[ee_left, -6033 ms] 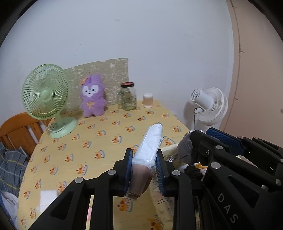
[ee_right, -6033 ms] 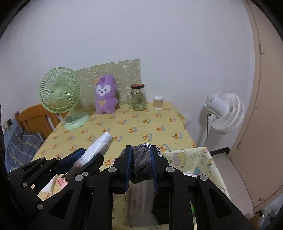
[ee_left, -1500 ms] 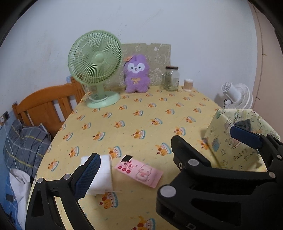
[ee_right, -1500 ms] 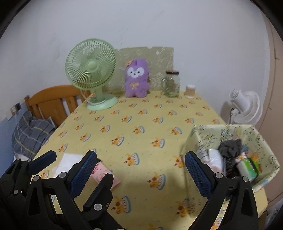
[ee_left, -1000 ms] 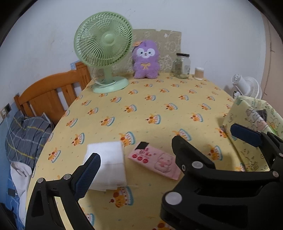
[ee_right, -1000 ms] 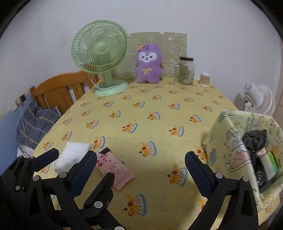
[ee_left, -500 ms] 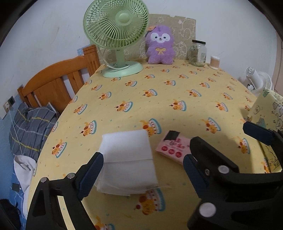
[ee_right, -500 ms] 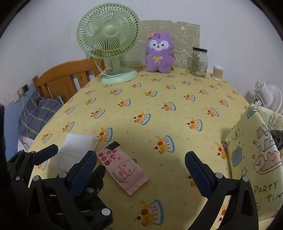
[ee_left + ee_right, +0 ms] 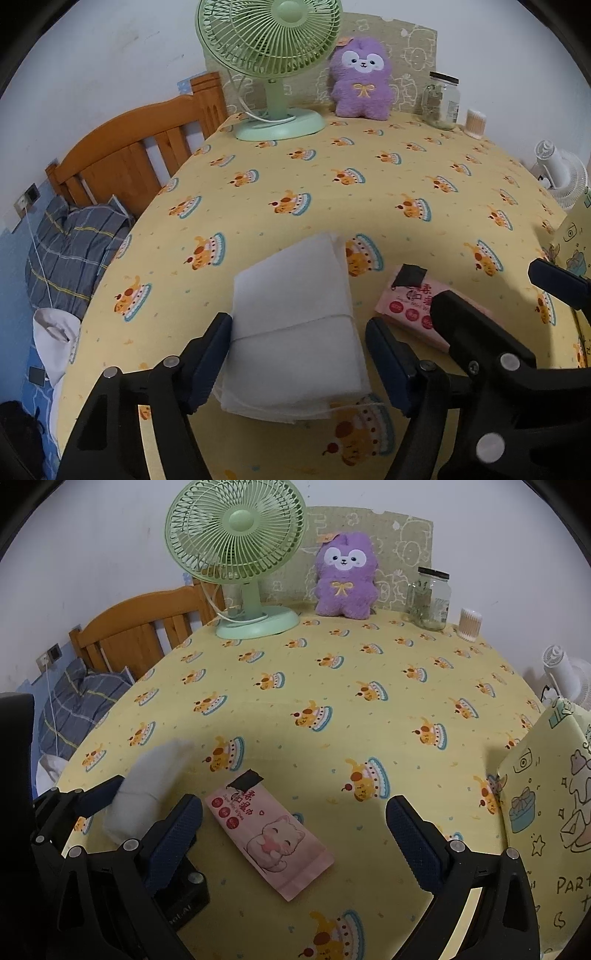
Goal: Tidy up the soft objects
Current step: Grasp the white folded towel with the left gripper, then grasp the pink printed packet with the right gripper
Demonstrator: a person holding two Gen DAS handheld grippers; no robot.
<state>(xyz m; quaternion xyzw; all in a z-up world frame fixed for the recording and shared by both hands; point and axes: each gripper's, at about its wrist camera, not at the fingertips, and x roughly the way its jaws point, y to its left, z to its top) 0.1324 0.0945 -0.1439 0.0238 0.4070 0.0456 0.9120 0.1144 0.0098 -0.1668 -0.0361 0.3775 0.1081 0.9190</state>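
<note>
A folded white cloth (image 9: 295, 317) lies on the yellow tablecloth near the front edge. My left gripper (image 9: 299, 358) is low over it with the cloth between its fingers. Its jaws are closing: the left pad meets the cloth's edge, while a small gap shows at the right pad. A pink wet-wipe pack (image 9: 269, 830) with a cat picture lies just right of the cloth (image 9: 147, 794). My right gripper (image 9: 293, 838) stands open above the pack, its fingers wide on either side and not touching it. The pack (image 9: 410, 299) is partly hidden behind the right gripper in the left wrist view.
A yellow printed fabric basket (image 9: 546, 794) stands at the table's right edge. Along the back are a green desk fan (image 9: 240, 554), a purple plush (image 9: 345, 576), a glass jar (image 9: 430, 598) and a cotton-swab tub (image 9: 469, 624). A wooden headboard (image 9: 129, 162) is beyond the table's left edge.
Both grippers have come down and forward toward the table. The left jaws have narrowed around the white cloth. The pink pack now lies between the right fingers.
</note>
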